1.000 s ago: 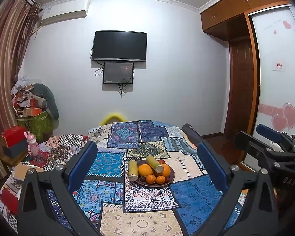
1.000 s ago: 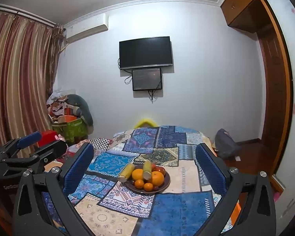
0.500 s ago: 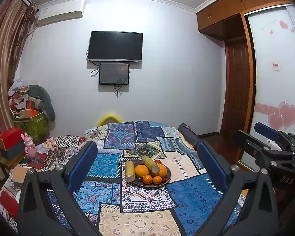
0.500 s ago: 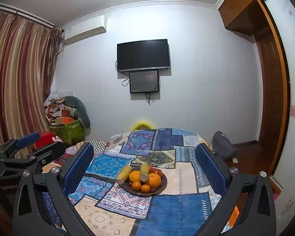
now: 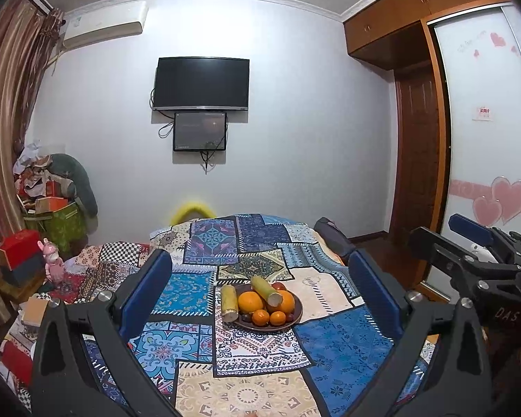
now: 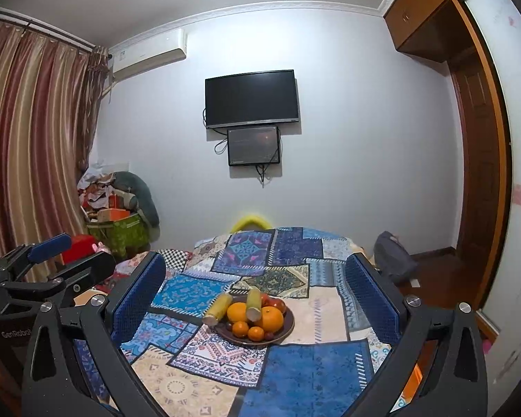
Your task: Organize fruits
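Observation:
A dark round plate [image 5: 295, 316] stands on a table covered with a patchwork cloth [image 5: 260, 358]. It holds oranges [image 5: 250, 301], small tangerines [image 5: 260, 317], dark red fruit and two yellow-green cane pieces [image 5: 230, 303]. The plate [image 6: 288, 326] with the oranges [image 6: 272, 318] also shows in the right wrist view. My left gripper [image 5: 260, 278] is open and empty, held well back from the plate. My right gripper [image 6: 257, 278] is open and empty too, beside the left one. Each gripper shows at the edge of the other's view.
A cluttered pile with a green box [image 5: 57, 222] and red boxes [image 5: 19, 243] stands at the left by striped curtains. A dark bag [image 6: 394, 260] lies on the floor at the right, near a wooden door [image 5: 416, 160]. A television [image 5: 202, 84] hangs on the far wall.
Both views have shifted a little, with the plate drifting slightly in the frame. Both grippers stay open and empty.

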The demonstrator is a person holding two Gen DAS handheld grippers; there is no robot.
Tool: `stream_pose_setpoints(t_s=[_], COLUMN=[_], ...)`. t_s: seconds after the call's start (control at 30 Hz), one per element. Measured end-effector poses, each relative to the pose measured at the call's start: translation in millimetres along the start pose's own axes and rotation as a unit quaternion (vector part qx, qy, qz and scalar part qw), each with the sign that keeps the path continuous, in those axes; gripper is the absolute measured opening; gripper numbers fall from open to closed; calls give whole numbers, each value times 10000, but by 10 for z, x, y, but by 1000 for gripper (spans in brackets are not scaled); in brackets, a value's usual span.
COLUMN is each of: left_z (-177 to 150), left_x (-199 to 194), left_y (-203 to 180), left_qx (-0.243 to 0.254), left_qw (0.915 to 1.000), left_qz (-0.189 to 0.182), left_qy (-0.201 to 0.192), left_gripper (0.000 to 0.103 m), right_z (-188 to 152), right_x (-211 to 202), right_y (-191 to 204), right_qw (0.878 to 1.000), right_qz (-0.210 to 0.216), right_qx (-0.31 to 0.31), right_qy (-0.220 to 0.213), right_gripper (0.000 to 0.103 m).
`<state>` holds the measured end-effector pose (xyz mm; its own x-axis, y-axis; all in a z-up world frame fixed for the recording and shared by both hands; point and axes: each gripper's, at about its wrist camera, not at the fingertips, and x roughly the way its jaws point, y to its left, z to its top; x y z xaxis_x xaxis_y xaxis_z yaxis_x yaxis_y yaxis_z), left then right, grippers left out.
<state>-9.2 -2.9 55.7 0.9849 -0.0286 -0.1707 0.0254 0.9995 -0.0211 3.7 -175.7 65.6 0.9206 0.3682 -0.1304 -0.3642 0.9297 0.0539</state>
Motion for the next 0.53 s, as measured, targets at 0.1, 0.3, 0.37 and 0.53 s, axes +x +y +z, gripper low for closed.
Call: stream_pose_setpoints(t_s=[0.1, 0.3, 0.37, 0.53], left_z=[1, 5, 7, 13], left_x=[-8, -5, -5, -3], left_y=[0, 7, 9, 23], left_qx=[-21, -44, -50, -72], left_qw=[10000, 10000, 10000, 10000], left_qz=[-24, -44, -44, -13], left_qy=[4, 23, 32, 17], left_gripper=[103, 103, 103, 103], right_z=[5, 12, 11, 12], right_x=[0, 5, 4, 0], right_y=[8, 20, 21, 48], right_qw=[10000, 10000, 10000, 10000], right_qz=[-1, -2, -2, -1], right_qx=[-9, -3, -8, -45], right_qy=[13, 22, 22, 25], right_gripper=[103, 103, 103, 103])
